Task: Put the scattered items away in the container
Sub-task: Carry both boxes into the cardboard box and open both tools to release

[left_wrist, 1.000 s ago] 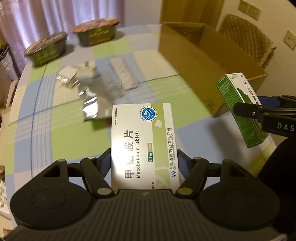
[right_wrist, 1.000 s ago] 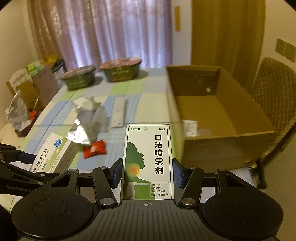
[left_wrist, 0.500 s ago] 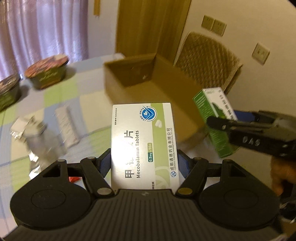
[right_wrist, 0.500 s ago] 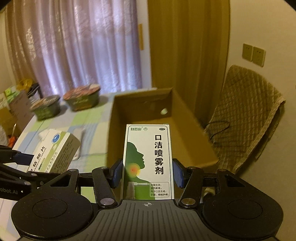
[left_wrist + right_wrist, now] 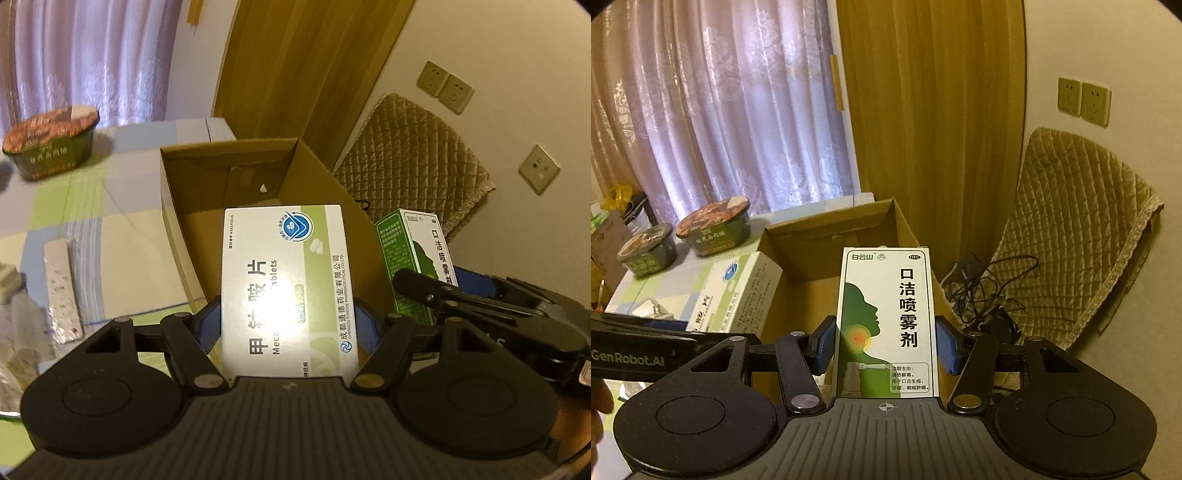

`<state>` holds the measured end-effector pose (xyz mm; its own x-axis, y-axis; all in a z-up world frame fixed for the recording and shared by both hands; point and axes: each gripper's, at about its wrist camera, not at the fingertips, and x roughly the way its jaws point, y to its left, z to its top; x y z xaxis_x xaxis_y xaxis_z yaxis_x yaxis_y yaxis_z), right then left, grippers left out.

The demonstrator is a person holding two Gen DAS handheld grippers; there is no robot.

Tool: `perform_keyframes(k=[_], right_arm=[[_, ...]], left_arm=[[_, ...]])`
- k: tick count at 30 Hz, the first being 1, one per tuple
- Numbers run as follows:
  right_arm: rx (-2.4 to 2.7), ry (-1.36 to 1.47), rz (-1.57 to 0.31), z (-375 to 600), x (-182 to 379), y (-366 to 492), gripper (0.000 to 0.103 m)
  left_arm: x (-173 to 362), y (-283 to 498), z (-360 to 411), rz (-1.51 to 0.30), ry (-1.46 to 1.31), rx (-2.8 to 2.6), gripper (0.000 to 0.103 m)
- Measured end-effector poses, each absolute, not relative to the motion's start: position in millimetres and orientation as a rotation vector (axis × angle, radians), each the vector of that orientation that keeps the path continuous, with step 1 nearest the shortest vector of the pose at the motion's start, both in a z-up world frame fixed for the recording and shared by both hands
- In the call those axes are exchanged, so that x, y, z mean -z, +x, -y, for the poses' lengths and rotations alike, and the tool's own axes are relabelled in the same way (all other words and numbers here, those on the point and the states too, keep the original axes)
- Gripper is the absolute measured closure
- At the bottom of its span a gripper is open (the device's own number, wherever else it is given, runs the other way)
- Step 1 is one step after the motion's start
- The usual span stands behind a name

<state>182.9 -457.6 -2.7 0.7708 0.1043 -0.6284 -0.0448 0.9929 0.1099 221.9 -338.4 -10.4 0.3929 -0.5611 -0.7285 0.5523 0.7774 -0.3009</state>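
**Two medicine boxes held over the carton mouth**

Item 1. Left gripper (image 5: 288, 328): jaws closed on a white tablet box (image 5: 288, 284), held upright by its lower sides, in front of the open cardboard carton (image 5: 173, 206).

Item 2. Right gripper (image 5: 885, 347): jaws closed on a green spray box (image 5: 886, 317), also upright, just beside the tablet box and toward the carton's right wall.

Item 3. Carton: top open; what shows of the floor is bare. It stands on the checked table (image 5: 122, 236), near its edge, with a padded chair (image 5: 1082, 236) and loose cables (image 5: 982, 291) beyond.

Item 4. On the table: a white strip (image 5: 61, 291), crumpled foil (image 5: 14, 328), two lidded bowls (image 5: 714, 230).

Risks, as judged. The two boxes hang close together; letting go at once could knock one against the other and tip the spray box over the right wall toward the chair. A release made short of the near wall would drop a box back on the table.

Room. The carton is open and wide; the left half offers the freer drop. The right side is tighter.
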Motion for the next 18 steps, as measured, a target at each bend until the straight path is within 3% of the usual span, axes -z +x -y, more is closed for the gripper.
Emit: perform_keyframes(k=[11,14,18], right_arm=[[-0.082,0.100,-0.718,464,23,190,0.046],[-0.078,0.098,-0.717,465,22,191,0.045],[-0.073,0.094,-0.717,466,21,191,0.045]], left_arm=[[26,226,350,-0.957,-0.029,0.698,0.036],[24,226,350,-0.938,-0.021,0.683,0.028],[19,225,343,-0.914,-0.002,0.668,0.028]])
